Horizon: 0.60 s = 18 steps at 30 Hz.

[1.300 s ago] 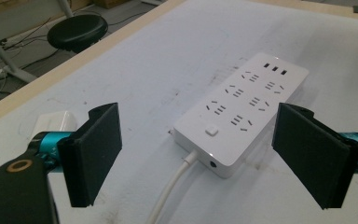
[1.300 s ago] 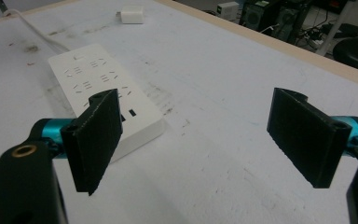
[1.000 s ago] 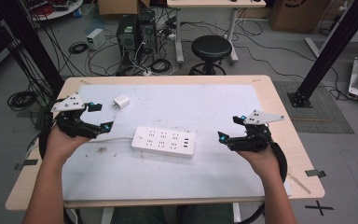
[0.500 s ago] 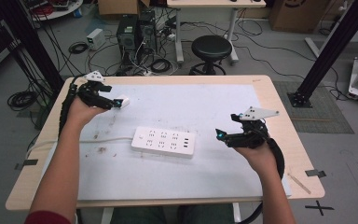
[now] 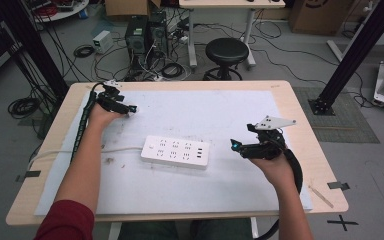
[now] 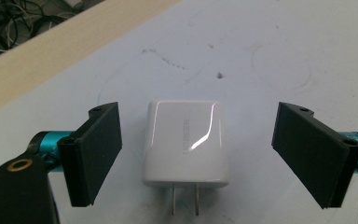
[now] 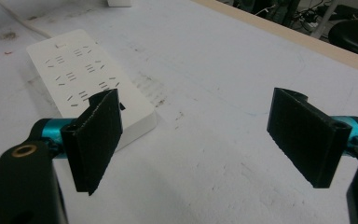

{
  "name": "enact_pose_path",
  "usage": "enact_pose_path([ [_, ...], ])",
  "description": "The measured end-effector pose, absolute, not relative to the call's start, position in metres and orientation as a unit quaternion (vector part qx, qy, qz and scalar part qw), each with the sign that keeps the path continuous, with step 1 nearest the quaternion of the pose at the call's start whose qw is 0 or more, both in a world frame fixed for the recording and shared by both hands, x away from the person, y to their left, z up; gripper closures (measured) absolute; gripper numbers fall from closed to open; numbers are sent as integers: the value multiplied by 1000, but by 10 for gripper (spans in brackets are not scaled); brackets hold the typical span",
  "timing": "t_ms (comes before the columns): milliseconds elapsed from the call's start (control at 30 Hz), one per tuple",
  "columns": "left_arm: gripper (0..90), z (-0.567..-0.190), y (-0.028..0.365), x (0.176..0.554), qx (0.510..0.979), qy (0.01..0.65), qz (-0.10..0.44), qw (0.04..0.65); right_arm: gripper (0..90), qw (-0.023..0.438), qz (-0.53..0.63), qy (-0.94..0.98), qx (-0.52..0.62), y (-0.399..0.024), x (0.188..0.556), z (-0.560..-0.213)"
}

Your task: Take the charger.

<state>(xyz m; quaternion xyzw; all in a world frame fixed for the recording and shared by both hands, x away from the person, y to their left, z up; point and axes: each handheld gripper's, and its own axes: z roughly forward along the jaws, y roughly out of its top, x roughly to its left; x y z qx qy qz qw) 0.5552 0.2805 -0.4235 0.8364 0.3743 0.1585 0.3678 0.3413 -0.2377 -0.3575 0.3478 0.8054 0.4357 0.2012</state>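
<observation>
A small white plug-in charger (image 6: 185,142) lies flat on the white mat (image 5: 230,115), its two prongs pointing toward the camera. My left gripper (image 6: 200,154) is open, one jaw on each side of the charger and neither touching it. From above, this gripper (image 5: 129,107) sits at the mat's far left and covers the charger. A white power strip (image 5: 176,151) lies in the middle of the mat. Just right of the strip, my right gripper (image 5: 236,146) is open and holds nothing. In the right gripper view the strip (image 7: 88,79) is beyond the left jaw of that gripper (image 7: 198,140).
The strip's white cord (image 5: 80,151) runs left off the wooden table (image 5: 300,125). Beyond the far edge stand a black stool (image 5: 226,50), computer cases (image 5: 145,35) and floor cables. A black frame post (image 5: 360,50) rises at the right.
My left gripper has travelled from the near left to the far left and now straddles the charger. The right gripper has shifted slightly toward the strip.
</observation>
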Motion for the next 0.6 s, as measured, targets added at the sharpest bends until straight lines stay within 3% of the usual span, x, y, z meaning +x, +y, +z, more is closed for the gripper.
enact_pose_path([
  [300, 160, -434, 280, 558, 840, 376, 155, 360, 183, 198, 433, 808, 347, -232, 344, -357],
  [600, 234, -438, 279, 560, 844, 372, 160, 351, 183, 198, 432, 807, 351, -233, 343, -358],
])
